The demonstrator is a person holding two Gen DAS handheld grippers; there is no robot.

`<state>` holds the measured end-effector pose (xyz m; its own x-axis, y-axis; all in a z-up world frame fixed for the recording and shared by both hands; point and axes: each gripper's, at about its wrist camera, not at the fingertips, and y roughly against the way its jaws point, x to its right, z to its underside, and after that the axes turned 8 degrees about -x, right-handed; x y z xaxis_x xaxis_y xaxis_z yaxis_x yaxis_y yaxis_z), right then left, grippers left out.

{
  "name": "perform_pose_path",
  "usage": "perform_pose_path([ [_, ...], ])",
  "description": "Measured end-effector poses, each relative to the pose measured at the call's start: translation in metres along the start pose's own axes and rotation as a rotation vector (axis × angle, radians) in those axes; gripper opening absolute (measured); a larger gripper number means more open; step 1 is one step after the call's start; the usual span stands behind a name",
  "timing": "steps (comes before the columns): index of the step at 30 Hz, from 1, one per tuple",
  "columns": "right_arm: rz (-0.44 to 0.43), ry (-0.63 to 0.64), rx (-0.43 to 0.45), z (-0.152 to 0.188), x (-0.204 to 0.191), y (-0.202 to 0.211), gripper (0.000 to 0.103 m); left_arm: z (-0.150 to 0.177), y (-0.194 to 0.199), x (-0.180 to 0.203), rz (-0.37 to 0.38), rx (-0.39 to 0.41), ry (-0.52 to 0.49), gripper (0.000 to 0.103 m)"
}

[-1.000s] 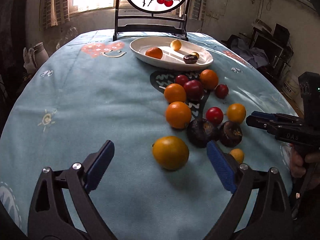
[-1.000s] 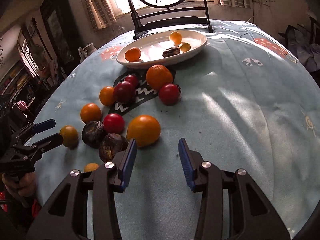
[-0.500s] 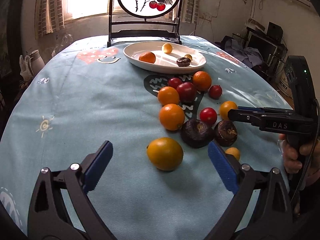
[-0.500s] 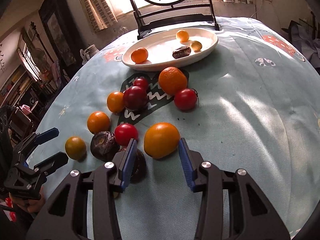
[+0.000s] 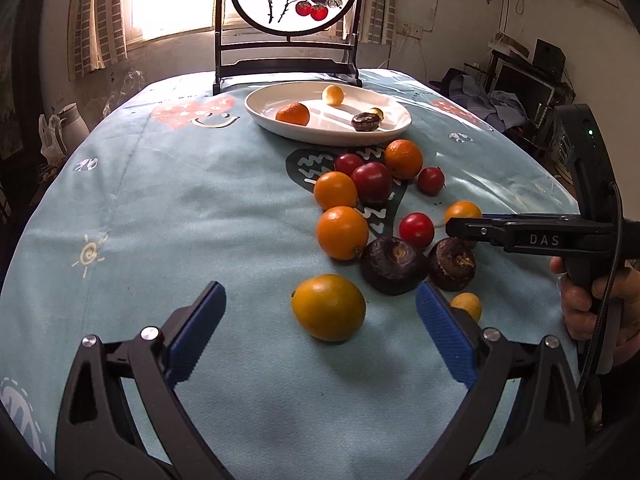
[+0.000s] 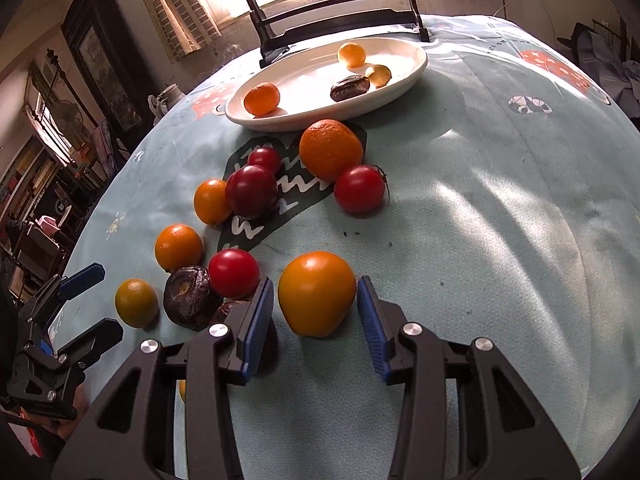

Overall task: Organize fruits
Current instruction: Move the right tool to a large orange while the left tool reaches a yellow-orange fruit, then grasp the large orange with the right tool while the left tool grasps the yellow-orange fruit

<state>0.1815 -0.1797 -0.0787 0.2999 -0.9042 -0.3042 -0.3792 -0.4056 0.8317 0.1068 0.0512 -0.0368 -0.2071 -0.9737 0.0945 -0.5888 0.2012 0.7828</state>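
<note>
Since half a second ago my right gripper has slid forward along the cloth, so the big orange-yellow fruit that sat just ahead of its tips now sits squarely between the two blue pads. Its jaws are apart, one pad just beside each flank of the fruit; I cannot tell whether either pad touches the skin yet. My left gripper has hardly shifted: its jaws stand wide apart, and the yellow-orange fruit lies just ahead of its tips, between them, not enclosed.

Taking the white plate as my landmark: the fruit I am straddling lies well apart from it on the near side, nearer to me than the rest of the loose cluster. The large orange sits just beside the plate's near rim. The plate already holds four pieces.

The relation that matters is simple. That fruit is dead centre in the right jaws and nearly round, with no long axis to line up, so I judge a straight squeeze should do. The right hand is plainly the one placed for it. On the side away from the plate's open route, the red tomato and a dark wrinkled fruit crowd my left pad, so I would close gently to avoid nudging them.
</note>
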Motion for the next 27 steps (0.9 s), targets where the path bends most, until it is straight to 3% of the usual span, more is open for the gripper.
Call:
perform_pose_path([
  [5,-0.101,-0.059,0.039,0.003,0.015,0.008,0.038,-0.002,-0.005,-0.001,0.009,-0.027,0.008,0.096],
  [7,-0.139,-0.094,0.042,0.003,0.024,0.008,0.038,-0.003,-0.009,-0.004,0.019,-0.043,0.021,0.092],
  [11,-0.144,-0.102,0.049,0.004,0.024,0.011,0.038,-0.003,-0.017,-0.007,0.045,-0.085,0.039,0.071],
  [14,-0.154,-0.103,0.053,0.004,0.024,0.012,0.038,-0.003,-0.022,-0.005,0.044,-0.110,0.032,0.061],
  [27,-0.168,-0.082,0.018,0.003,0.020,0.006,0.038,-0.004,-0.030,0.001,0.007,-0.154,0.003,0.047],
])
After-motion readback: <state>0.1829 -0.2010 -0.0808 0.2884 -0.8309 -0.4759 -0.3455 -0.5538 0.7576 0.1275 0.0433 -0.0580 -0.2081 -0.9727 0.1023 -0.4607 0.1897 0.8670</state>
